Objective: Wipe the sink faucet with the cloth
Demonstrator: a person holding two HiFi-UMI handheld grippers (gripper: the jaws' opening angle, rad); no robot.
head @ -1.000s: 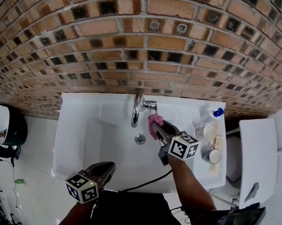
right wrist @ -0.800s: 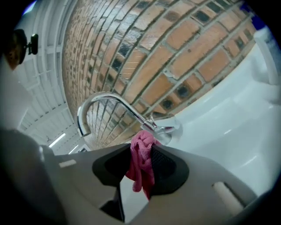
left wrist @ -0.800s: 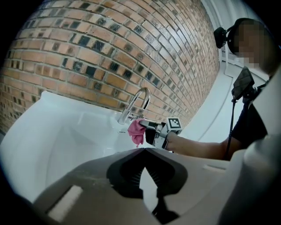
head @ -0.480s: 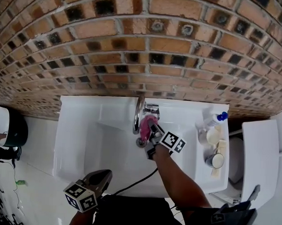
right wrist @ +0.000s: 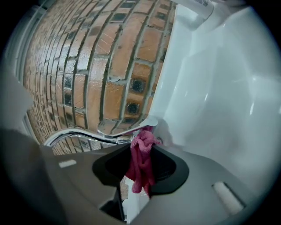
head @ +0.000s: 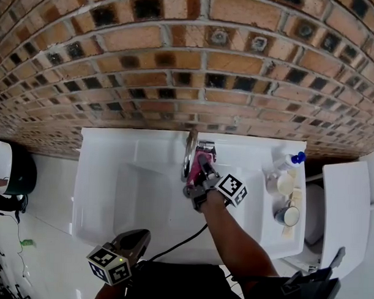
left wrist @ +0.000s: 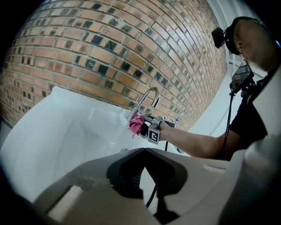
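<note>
The chrome faucet point(head: 187, 153) rises from the back rim of the white sink point(head: 100, 173) and curves out over the basin. My right gripper point(head: 202, 166) is shut on the pink cloth point(head: 202, 160), which presses against the faucet's right side near its base and handle. In the right gripper view the cloth point(right wrist: 141, 161) hangs between the jaws, its top touching the faucet point(right wrist: 88, 133). My left gripper point(head: 135, 239) hovers over the sink's front rim, shut and empty. The left gripper view shows the faucet point(left wrist: 147, 97), the cloth point(left wrist: 135, 125) and the right gripper point(left wrist: 145, 127) ahead.
A brick wall point(head: 190, 66) stands right behind the sink. On the sink's right ledge are a spray bottle point(head: 286, 160) and two cups point(head: 285, 215). A white panel point(head: 344, 206) stands at the far right and a black bin point(head: 19, 170) at the far left.
My right gripper carried the pink cloth from right of the spout, left over the drain, then up against the faucet's base. The left gripper barely moved.
</note>
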